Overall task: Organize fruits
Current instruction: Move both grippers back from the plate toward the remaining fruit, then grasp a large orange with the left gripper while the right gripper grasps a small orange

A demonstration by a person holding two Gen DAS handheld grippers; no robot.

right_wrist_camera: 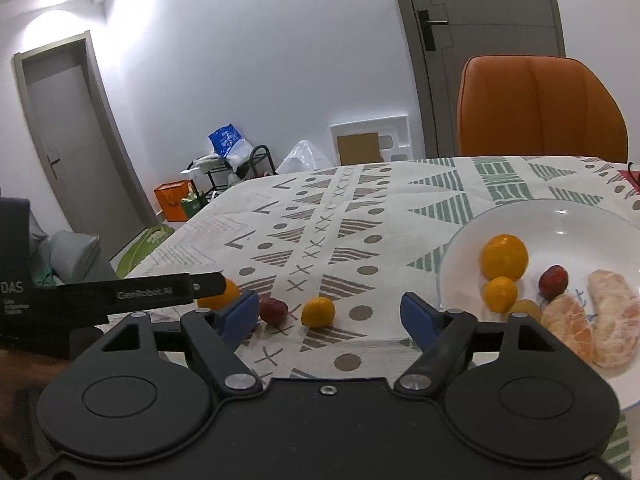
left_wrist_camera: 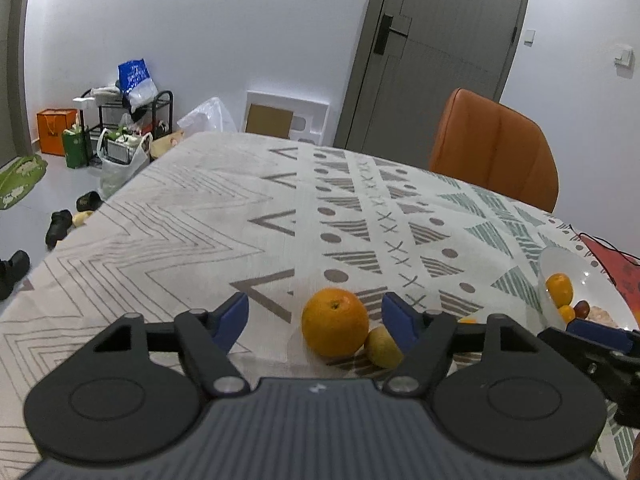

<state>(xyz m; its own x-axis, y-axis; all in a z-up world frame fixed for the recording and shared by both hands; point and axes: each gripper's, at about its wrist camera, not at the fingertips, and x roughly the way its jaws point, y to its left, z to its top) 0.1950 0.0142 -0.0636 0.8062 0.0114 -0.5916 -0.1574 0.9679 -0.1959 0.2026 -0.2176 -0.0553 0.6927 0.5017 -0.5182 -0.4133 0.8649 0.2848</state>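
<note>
Fruits partly sorted: several on the white plate [right_wrist_camera: 560, 216]; orange [left_wrist_camera: 334, 322] between the wide, empty left claw [left_wrist_camera: 315, 318], kumquat [right_wrist_camera: 318, 312] before the wide, empty right claw [right_wrist_camera: 330, 314].

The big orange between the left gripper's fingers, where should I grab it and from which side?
Grip the orange across its widest middle with the open left gripper, coming in level from the near side. It is round and sits stem-up on the tablecloth. A small yellow fruit touches its right side, so keep the right finger clear of it.
</note>
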